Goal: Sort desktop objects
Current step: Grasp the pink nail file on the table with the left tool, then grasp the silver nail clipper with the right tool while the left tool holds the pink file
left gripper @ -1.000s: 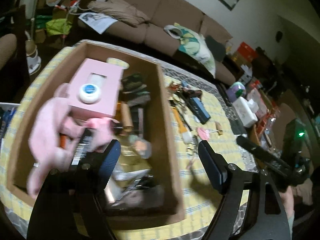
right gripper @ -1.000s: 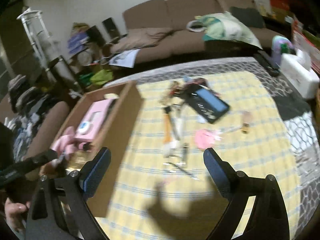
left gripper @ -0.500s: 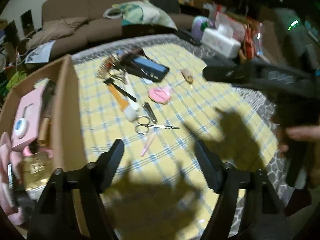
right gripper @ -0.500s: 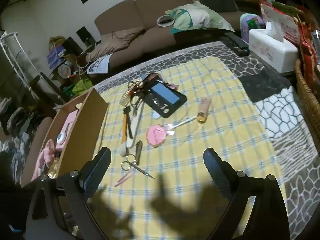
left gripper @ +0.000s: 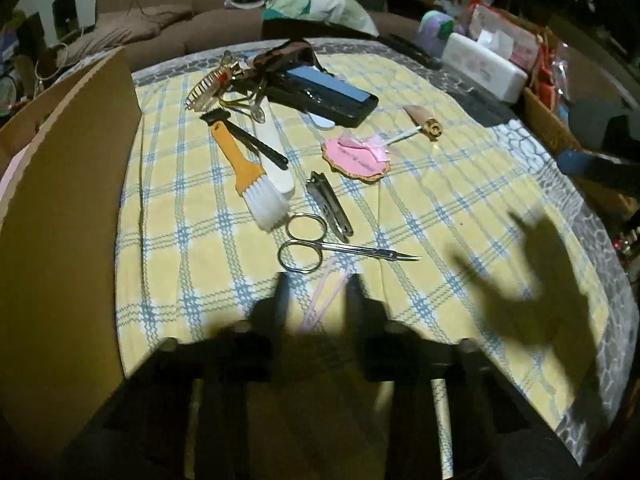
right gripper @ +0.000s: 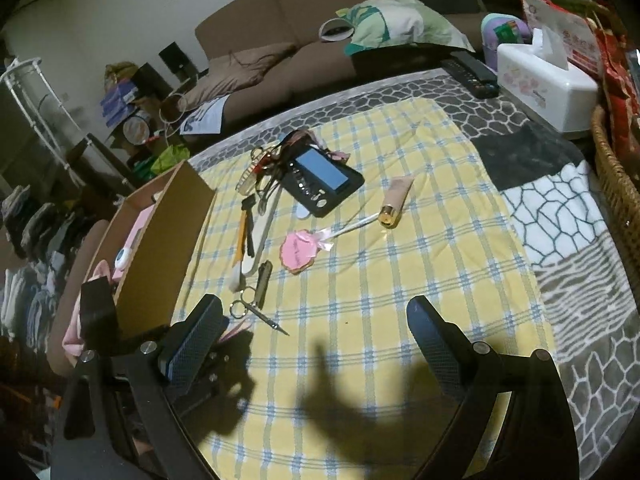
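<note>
Left wrist view puts the left gripper (left gripper: 316,300) low over the desk (left gripper: 440,216), jaws part-spread astride a thin pink stick (left gripper: 326,294) beside the scissors (left gripper: 320,248); I'd press flat, then squeeze; right gripper (right gripper: 316,344) gapes idle.

no lettering here can be made out for certain. the red-and-white package (right gripper: 576,36) behind the tissue box (right gripper: 544,84) carries red printed characters — too small and blurred to read. the pink tag (right gripper: 297,251) on the checked cloth seems to bear faint writing, not legible in either view. the sheet of paper (right gripper: 204,117) on the sofa shows a dark printed picture and marks — nothing that can be read.
</note>
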`<state>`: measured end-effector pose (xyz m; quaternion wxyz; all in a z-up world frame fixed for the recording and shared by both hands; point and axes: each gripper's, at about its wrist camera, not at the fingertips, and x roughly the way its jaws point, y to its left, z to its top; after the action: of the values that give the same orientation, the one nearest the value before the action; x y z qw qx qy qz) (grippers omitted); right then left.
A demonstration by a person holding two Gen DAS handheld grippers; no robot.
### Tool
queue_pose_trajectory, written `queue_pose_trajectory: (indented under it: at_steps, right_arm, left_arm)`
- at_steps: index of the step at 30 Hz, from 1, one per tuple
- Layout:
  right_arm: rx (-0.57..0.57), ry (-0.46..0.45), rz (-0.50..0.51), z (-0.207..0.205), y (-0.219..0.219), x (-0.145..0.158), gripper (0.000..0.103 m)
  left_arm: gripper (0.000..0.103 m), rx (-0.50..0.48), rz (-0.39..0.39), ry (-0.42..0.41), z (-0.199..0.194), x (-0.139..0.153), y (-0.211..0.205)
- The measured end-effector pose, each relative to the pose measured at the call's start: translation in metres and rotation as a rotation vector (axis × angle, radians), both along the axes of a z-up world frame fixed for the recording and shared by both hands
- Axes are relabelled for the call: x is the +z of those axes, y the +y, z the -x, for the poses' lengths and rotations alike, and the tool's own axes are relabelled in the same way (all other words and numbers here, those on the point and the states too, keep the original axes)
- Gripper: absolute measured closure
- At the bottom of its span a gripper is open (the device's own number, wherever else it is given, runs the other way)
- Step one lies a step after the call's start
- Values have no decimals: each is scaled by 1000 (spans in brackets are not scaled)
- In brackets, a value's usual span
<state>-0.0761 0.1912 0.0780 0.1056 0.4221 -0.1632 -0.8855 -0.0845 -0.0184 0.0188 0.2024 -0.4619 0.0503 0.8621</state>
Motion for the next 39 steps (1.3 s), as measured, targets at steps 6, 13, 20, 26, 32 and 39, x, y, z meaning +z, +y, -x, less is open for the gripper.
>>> queue_pose_trajectory:
  at_steps: [6,13,20,26,32,39]
  right_arm:
    - [17,7,19,5,-13,-1,16]
    - [64,0,85,31,-46,-15,40]
    - [114,-61,-41,83,-94,-47,50]
    - [117,-70,-172,94,-112,-74,64]
    - [138,-3,-254,95,-125,-76,73]
    - [138,-57,-71,82,-103,-75,92]
  left_arm:
    - [94,-1,-71,-27,-6,14,-7]
    - [94,-6,-214,35,-31,97,-40]
    - [94,71,-290,100,-41,141,-101]
    - [94,117,-360,53,-26,133,-137]
    - [94,135,-401,58,-24,136,-150]
    - [94,194,-459,56,-26,141,-179]
